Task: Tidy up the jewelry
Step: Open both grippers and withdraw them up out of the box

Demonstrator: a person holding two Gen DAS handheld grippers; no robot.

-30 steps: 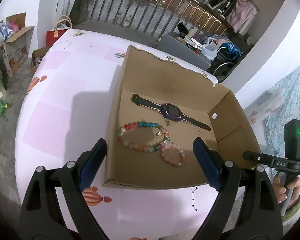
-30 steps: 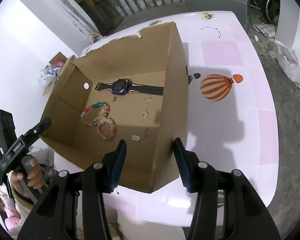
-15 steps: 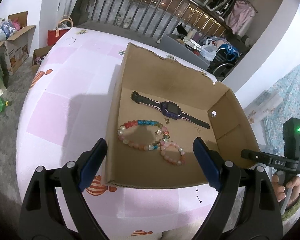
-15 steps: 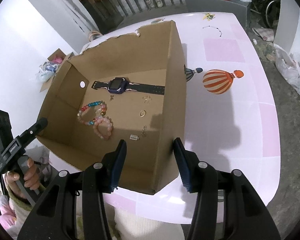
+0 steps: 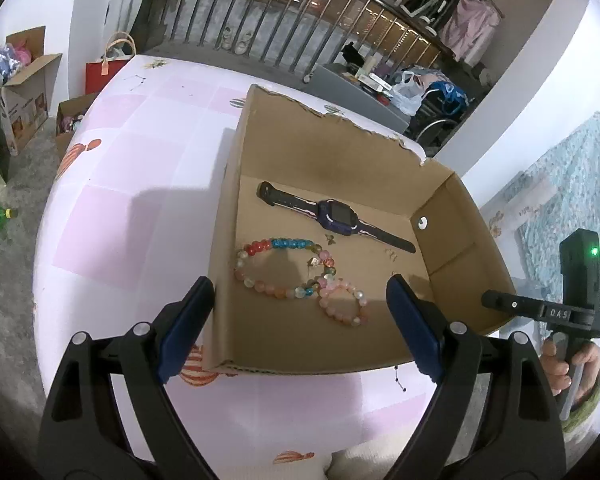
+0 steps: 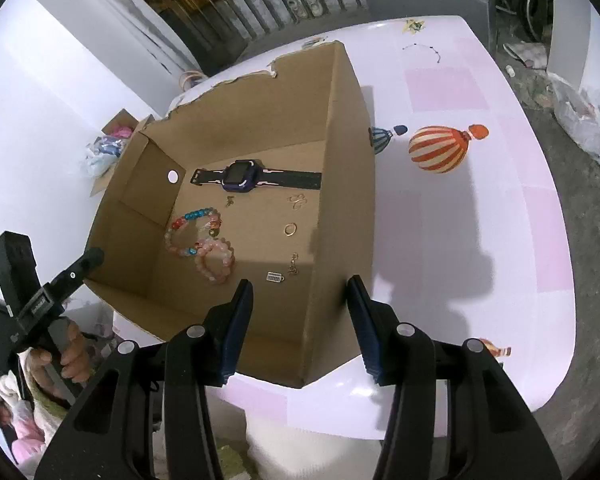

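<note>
Jewelry lies loose on the floor of an open cardboard box (image 5: 340, 168) that stands on the pink-and-white checked tabletop (image 5: 140, 168), which carries printed striped balloons (image 6: 438, 148). Both pairs of jaws are spread wide and hold nothing. The left gripper (image 5: 300, 322) hovers at the box's near wall, its left jaw just outside the box's left wall and its right jaw above the near right part of the floor. The right gripper (image 6: 300, 314) hangs over the box's near right corner, with the right wall running forward between its jaws. Farthest ahead of the left jaws, near the back wall, a purple smartwatch (image 5: 336, 216) lies flat with its dark strap stretched out. Between the watch and those jaws sits a multicolored bead bracelet (image 5: 282, 268), and a smaller pink bead bracelet (image 5: 344, 304) touches its right end. Ahead of the right jaws, a gold ring (image 6: 289, 229), a thin wire piece (image 6: 297, 200), a small silver rectangular charm (image 6: 275, 277) and a short chain piece (image 6: 293, 264) lie scattered near the right wall, all apart from one another.
</note>
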